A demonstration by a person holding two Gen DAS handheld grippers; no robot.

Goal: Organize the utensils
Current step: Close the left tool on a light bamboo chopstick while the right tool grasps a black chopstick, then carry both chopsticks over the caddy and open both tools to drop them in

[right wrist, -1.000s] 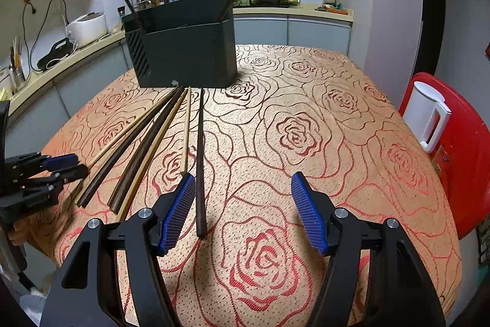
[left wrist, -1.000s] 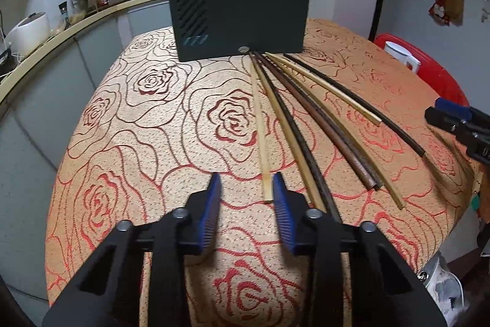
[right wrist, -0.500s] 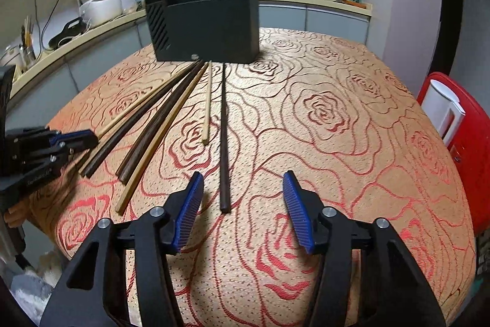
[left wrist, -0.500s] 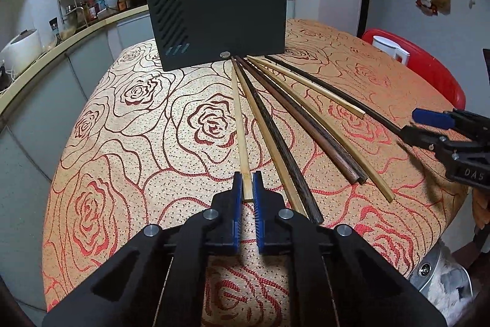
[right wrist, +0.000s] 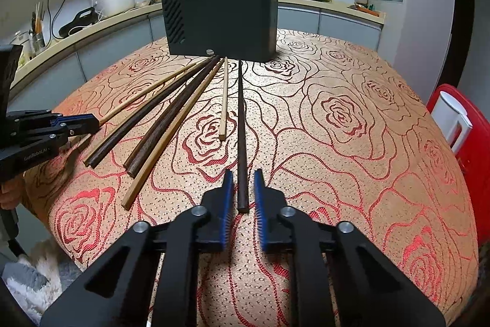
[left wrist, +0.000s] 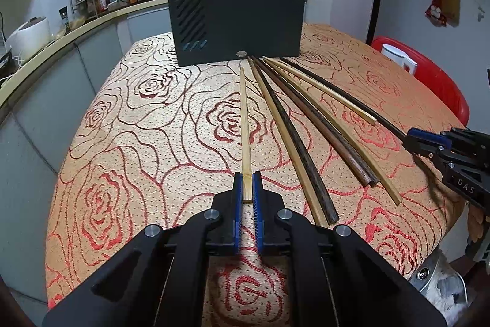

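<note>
Both grippers have just closed. The left gripper [left wrist: 246, 189] is now clamped on the near end of a pale bamboo chopstick [left wrist: 244, 124]. The right gripper [right wrist: 242, 189] has drawn in around a dark wooden chopstick [right wrist: 241, 137], though a sliver of gap shows at each pad (contact uncertain). We judge both sticks ready to lift towards the black slotted holder [left wrist: 235, 23]. The remaining slender, square-section chopsticks [left wrist: 306, 124] lie fanned on the rose-patterned woven tablecloth [left wrist: 137, 127].

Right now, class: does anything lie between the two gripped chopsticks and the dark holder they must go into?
Nothing visible does. The light chopstick and dark chopstick point toward the holder over bare tablecloth.
</note>
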